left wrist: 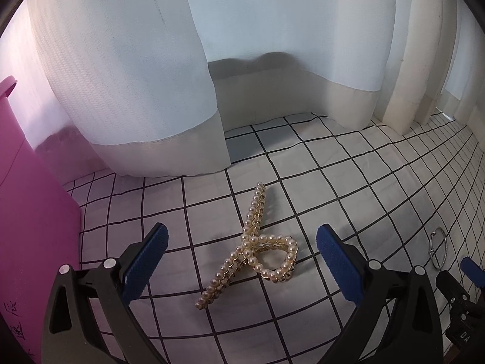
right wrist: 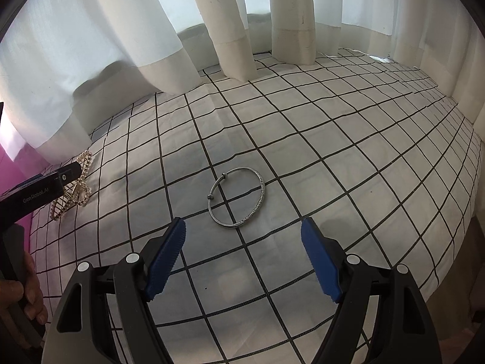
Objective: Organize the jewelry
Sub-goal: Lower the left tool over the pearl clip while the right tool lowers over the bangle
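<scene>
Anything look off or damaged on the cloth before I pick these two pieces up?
Nothing stands out. The pearl hair claw lies intact on the checked cloth ahead of the open left gripper; the silver bangle lies flat, unbent, ahead of the open right gripper.

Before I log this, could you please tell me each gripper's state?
Left gripper: open, empty, above the pearl-studded gold hair claw.
Right gripper: open, empty, near the silver bangle.
</scene>
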`<state>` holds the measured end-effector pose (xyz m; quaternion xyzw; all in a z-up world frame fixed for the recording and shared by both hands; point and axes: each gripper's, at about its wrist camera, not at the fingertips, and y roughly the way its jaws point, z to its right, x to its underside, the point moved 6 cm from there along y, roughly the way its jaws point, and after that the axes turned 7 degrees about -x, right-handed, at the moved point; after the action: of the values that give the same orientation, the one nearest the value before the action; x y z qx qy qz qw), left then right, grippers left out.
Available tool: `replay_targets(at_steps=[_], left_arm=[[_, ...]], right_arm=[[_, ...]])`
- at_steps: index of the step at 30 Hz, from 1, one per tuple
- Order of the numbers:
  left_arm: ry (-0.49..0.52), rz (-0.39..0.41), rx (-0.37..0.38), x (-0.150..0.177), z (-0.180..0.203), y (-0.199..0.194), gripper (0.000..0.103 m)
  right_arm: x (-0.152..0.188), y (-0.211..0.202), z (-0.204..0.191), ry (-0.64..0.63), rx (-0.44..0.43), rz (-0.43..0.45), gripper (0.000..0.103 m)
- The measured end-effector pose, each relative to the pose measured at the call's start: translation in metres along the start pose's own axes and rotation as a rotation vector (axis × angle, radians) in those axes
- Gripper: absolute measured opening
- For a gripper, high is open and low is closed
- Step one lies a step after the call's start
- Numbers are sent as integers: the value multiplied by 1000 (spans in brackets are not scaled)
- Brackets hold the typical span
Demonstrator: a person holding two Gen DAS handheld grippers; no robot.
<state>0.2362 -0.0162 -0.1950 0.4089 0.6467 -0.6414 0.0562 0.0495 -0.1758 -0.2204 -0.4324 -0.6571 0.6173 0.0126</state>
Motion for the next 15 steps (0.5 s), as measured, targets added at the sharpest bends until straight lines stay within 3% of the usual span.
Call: replay_targets(at_steps=[15], left_arm=[[-4,-21,6,2,5,13,97]], right_arm=[[-9,17,1,-17,71,0,75]])
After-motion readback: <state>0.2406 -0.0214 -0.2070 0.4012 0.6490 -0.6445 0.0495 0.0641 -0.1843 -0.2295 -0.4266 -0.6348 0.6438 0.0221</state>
